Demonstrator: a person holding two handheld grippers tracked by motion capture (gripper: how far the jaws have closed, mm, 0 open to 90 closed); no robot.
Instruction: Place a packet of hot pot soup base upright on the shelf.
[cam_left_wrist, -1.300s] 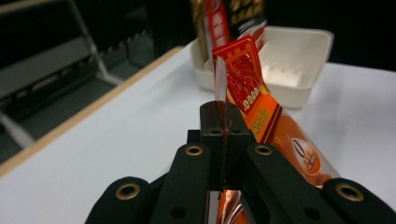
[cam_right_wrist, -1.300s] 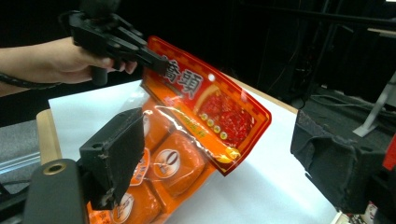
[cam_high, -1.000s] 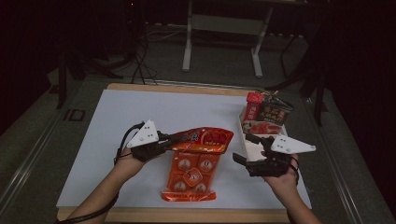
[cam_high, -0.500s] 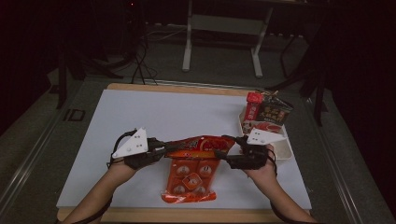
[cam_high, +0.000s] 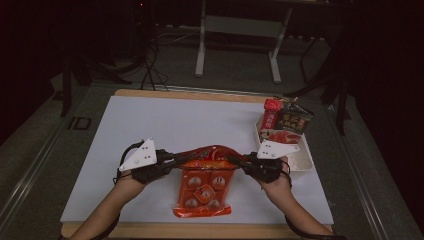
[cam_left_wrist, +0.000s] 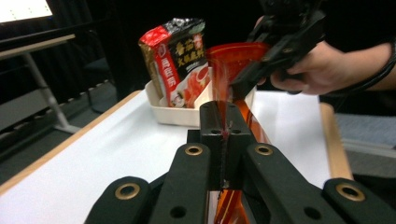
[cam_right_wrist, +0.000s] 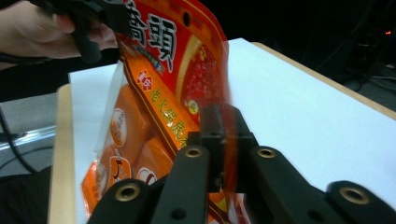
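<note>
Both grippers pinch the top edge of the orange pouch (cam_high: 204, 186), which lies near the front middle of the white mat (cam_high: 165, 125). The left gripper (cam_high: 176, 160) clamps the top left corner, its jaws pressed tight on the film. The right gripper (cam_high: 239, 161) has just been closing and now bites the top right corner. Held at both ends, the top edge arches up off the mat while the bottom rests flat; that looks like a grip for lifting or pulling the pouch open. To the right, just beside the right hand, a white tray (cam_high: 301, 161) holds a noodle packet (cam_high: 285, 122), so a swing that way could knock it
</note>
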